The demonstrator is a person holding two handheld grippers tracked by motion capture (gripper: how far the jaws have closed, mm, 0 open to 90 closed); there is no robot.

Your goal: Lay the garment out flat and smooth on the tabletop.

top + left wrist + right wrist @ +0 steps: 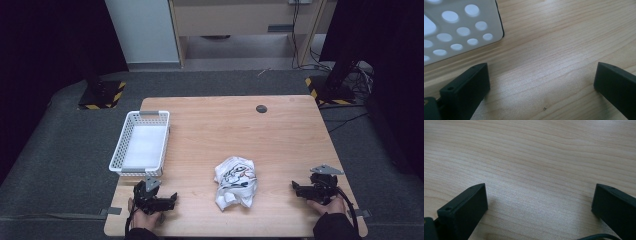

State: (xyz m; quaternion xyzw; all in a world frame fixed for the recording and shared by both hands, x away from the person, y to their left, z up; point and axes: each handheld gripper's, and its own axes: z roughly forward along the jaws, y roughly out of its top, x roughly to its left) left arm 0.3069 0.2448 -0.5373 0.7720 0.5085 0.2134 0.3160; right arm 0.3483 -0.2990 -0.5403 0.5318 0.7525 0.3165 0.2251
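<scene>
Nothing seems started: the crumpled cloth (235,182) lies on the tabletop (280,135), the basket (141,142) is empty, and both the left tool (172,199) and right tool (295,187) are released, grasping nothing.

Crumpled cloth (236,182) near table's (280,135) front edge (midway), basket (141,143) at its left edge.

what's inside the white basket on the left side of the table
The white basket shows a bare white floor in the high view, with nothing lying in it. Its near wall hides a thin strip of the floor just behind it.
</scene>
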